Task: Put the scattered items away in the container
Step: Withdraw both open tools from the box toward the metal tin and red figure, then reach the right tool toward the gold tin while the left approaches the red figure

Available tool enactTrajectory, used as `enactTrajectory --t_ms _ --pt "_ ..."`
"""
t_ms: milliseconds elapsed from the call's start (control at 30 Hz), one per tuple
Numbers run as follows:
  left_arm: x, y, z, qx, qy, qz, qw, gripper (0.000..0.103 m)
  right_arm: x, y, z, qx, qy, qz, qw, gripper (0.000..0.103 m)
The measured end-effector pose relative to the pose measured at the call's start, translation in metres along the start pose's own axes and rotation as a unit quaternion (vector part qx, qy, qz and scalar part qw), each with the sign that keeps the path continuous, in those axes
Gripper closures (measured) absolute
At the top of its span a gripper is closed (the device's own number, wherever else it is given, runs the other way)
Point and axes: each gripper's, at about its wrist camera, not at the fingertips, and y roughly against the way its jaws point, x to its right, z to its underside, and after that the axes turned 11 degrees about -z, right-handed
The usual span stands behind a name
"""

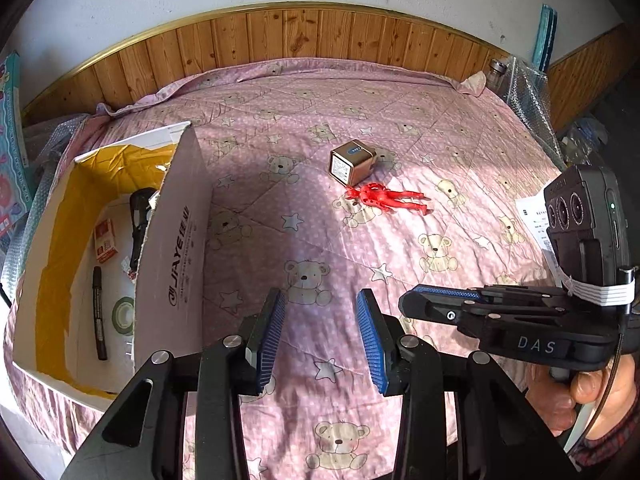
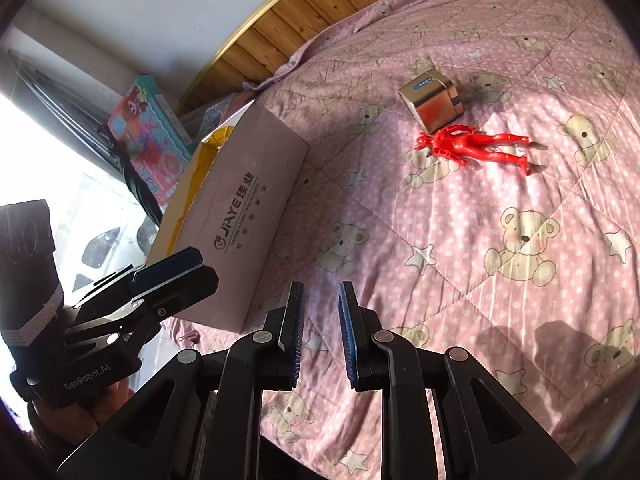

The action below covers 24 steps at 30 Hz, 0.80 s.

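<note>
Resting on a pink quilt [image 1: 400, 248] printed with bears and stars:

1. Cardboard box [image 1: 176, 248], the container, at the left side of the bed, open at the top, yellow lining inside, "JIAYE" printed on its near wall. Contents seen from the left wrist view: black marker [image 1: 99, 312] lying flat on the floor of the box; roll of green tape [image 1: 123, 314] just beside it; small red-and-white carton [image 1: 106, 240] further in; a dark object [image 1: 140, 216] against the inner wall, kind not clear.

2. Gold cube-shaped box [image 1: 352, 163], loose on the quilt, well right of the cardboard box, upright on one face.

3. Red toy figure [image 1: 386, 197], lying flat just in front of the gold cube-shaped box, its head end touching or nearly touching it.

4. Left gripper [image 1: 322, 338], low over the quilt beside the cardboard box, blue-padded fingers spread wide, nothing between them.

5. Right gripper [image 2: 321, 332], over the near part of the quilt, fingers parted with a narrower gap, holding nothing. A hand [image 1: 592, 400] grips its handle.

6. Wooden headboard [image 1: 320, 36] along the far edge of the bed; glass jar [image 1: 497, 72] at the far right corner; colourful toy package [image 2: 152, 136] standing beyond the cardboard box.
</note>
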Motion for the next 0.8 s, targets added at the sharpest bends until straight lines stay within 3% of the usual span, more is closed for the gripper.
enactTrajectory --t_ms 200,333,533,667,800 --pt "0.015 -0.023 -0.005 -0.016 -0.005 0.020 0.9997 0.064 0.034 0.009 -0.034 0.011 0.004 0.059 0.998 0.083" --pt "0.017 -0.039 -0.004 -0.032 0.000 0.028 0.9991 0.064 0.059 0.006 -0.062 0.006 0.036 0.133 0.990 0.079" --pt "0.011 -0.059 0.000 -0.052 0.022 0.042 0.9975 0.064 0.079 -0.021 -0.093 -0.035 0.124 0.238 0.963 0.078" --pt "0.006 -0.063 0.002 -0.058 0.035 0.047 0.9966 0.064 0.088 -0.050 -0.093 -0.084 0.172 0.258 0.947 0.077" --pt "-0.001 -0.061 0.003 -0.057 0.048 0.049 0.9960 0.064 0.083 -0.062 -0.085 -0.096 0.217 0.289 0.927 0.077"
